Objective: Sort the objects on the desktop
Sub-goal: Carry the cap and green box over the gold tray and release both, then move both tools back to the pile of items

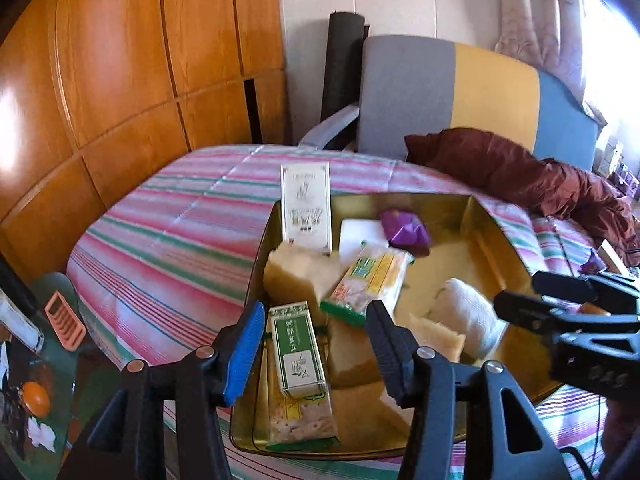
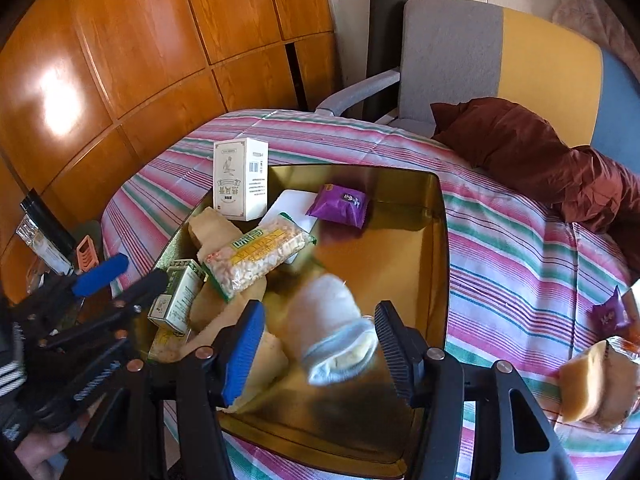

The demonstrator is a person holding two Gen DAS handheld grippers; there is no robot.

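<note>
Both grippers hang spread and empty over the gold tin point(image 2: 442, 240). Right gripper point(image 2: 318, 354) straddles the white roll point(image 2: 332, 332) lying between its jaws, likely just dropped; left gripper point(image 1: 316, 346) frames the green box point(image 1: 298, 350).

A desk point(image 2: 520, 248) wears a cloth with pink, green and white stripes. A shiny gold tray point(image 2: 442, 240) sits on the cloth near the front edge. A tall white box point(image 2: 239, 178) stands upright at the tray's far left corner; whether it is inside the tray or just beside it is hard to tell. A dark red bundle of cloth point(image 2: 532, 148) lies at the far right side. On the right, well apart from the tray, lie a small purple packet point(image 2: 610, 316) and a wrapped yellow cake point(image 2: 592, 384).
</note>
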